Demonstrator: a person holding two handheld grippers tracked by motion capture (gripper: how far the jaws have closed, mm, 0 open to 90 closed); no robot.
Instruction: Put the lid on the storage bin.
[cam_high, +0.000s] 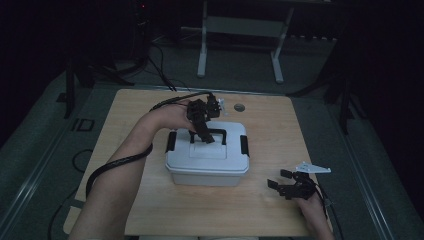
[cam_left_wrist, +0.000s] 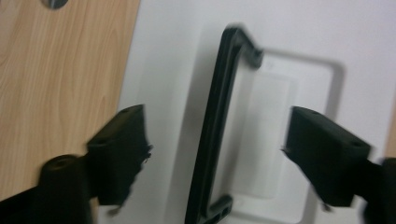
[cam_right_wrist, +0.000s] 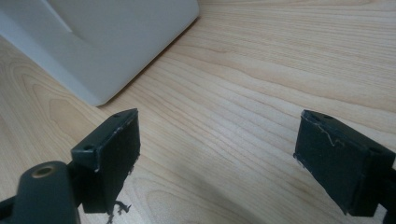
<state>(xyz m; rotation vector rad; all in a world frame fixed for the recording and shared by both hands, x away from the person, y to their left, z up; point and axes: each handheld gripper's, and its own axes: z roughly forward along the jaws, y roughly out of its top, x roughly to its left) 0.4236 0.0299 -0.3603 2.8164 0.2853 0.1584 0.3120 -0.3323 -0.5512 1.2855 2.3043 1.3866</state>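
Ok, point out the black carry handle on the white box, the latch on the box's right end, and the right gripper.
black carry handle (cam_left_wrist: 212, 135): left gripper view, on its long bar.
right-end latch (cam_high: 244, 145): high view, on the black clip's middle.
right gripper (cam_high: 279, 178): high view, midway between its fingertips.

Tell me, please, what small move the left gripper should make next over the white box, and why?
Probably lift the left gripper straight up, clear of the box. Its jaws stand open on either side of the black handle without touching it, so the handle seems released; the right gripper rests open over bare table.
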